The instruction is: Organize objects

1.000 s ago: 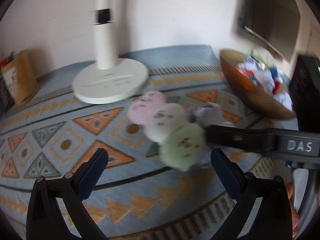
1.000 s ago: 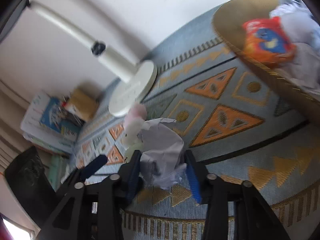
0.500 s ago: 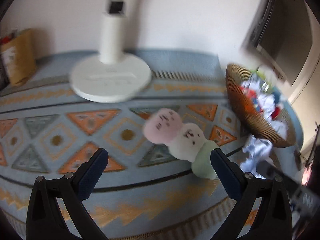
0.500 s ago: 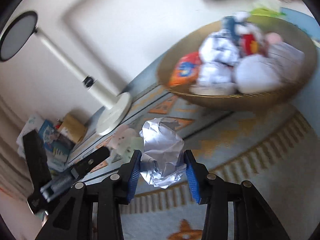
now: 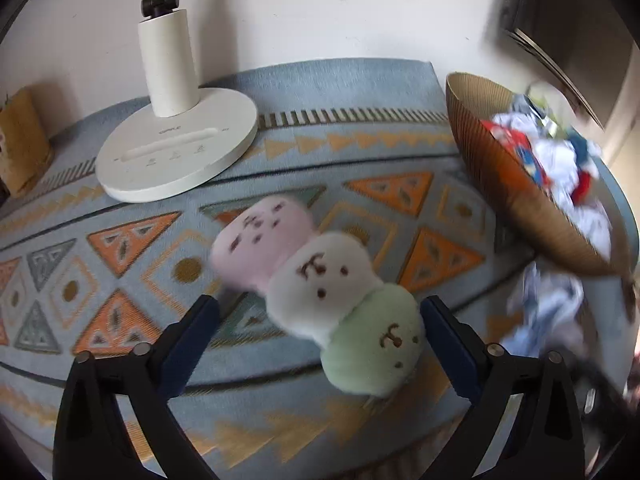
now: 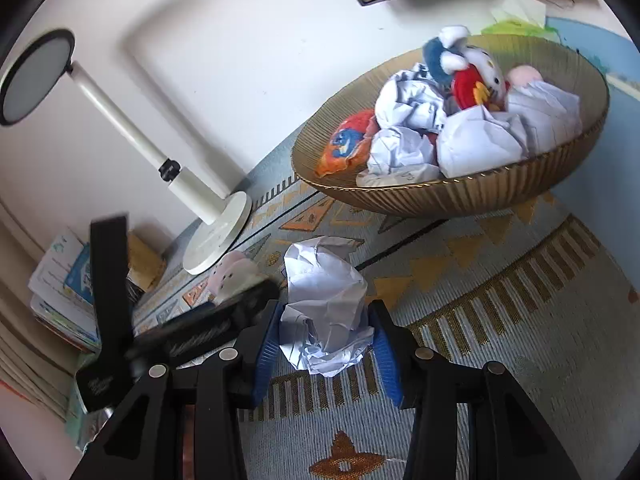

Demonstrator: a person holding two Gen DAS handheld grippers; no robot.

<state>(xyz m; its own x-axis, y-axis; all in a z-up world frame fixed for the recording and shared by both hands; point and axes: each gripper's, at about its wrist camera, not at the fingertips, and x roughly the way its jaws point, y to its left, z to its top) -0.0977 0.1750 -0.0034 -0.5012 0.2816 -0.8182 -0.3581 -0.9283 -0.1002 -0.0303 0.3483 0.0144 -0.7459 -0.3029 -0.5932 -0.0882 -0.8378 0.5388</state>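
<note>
Bench, covered by patterned cloth [image 5: 360, 92]; back edge meets the wall.
Left to right:
- Brown box [image 5: 22, 140], at the far left edge.
- Lamp base [image 5: 176, 156], white, round, near the back edge; open cloth lies in front of it.
- Left gripper [image 5: 320, 332]: fingers [image 5: 192, 340] spread wide, gripping nothing. Plush toy [image 5: 320, 284], three balls in pink, white and green, lies between them; whether the green end touches the right finger cannot be told.
- Right gripper [image 6: 326, 344]: fingers [image 6: 266, 344] narrow, clamped on a crumpled paper ball [image 6: 324, 312], held short of the bowl.
- Ribbed bowl [image 6: 460, 196], near the right edge, filled with crumpled paper and soft toys.
</note>
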